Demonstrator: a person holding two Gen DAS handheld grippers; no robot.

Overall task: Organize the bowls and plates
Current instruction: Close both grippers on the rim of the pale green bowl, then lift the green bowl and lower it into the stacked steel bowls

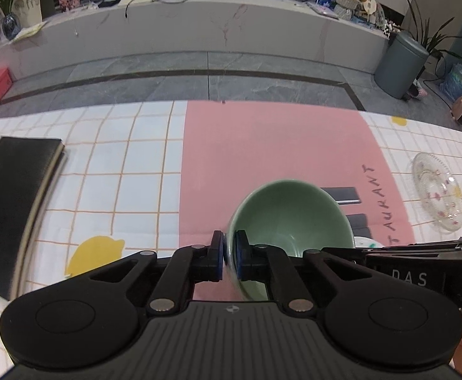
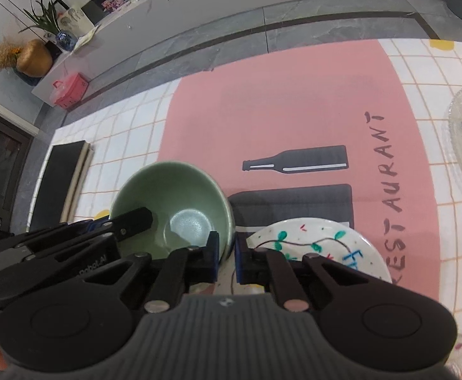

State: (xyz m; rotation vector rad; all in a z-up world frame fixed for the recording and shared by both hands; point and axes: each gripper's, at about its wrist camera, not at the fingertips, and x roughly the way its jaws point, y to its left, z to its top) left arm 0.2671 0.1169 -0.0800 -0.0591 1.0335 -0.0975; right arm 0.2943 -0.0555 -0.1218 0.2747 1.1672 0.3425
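Pinching opposite sides of the rim, the left gripper (image 1: pixel 230 255) and right gripper (image 2: pixel 227 258) both have their jaws clenched on the glossy, round pale-green ceramic bowl (image 2: pixel 170 202), seemingly to steady a two-handed carry. Just beside it lies a white speckled plate with painted green leaves (image 2: pixel 319 240) on the pink-and-checked cloth-covered table (image 2: pixel 294 101). Farther right rests a clear, ribbed glass dish (image 1: pixel 437 190).

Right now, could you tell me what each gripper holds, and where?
Both hold the green bowl by its rim: left gripper and right gripper on opposite sides.
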